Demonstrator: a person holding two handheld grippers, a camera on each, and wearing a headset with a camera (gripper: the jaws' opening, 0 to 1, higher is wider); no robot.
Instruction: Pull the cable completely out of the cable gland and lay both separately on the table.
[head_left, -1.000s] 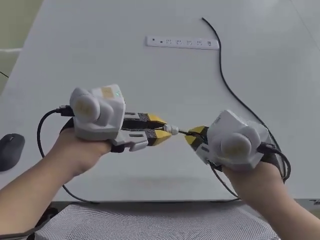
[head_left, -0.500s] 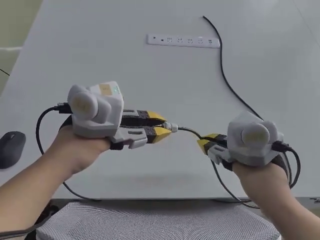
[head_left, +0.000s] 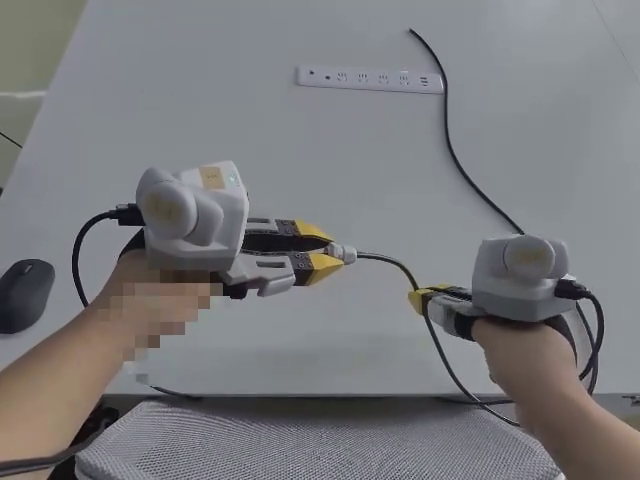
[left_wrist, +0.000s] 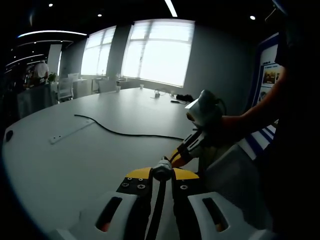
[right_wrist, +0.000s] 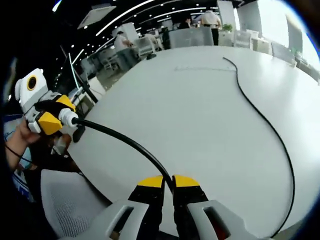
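The left tool (head_left: 325, 255) is clenched on the white cable gland (head_left: 343, 256), which juts from between its yellow tips, held above the near part of the tabletop (head_left: 250, 130). In the left gripper view the left tool's jaws close on the gland's sides. The right tool (head_left: 418, 297), lower and to the right, is clamped on the black cable (head_left: 385, 262). The cable arcs from the gland's right end down into the right tool's jaws, and its loose end trails off the near edge. Farther off lie a white power strip (head_left: 370, 78) with its black cord (head_left: 460, 170). A dark mouse (head_left: 22, 293) lies at far left.
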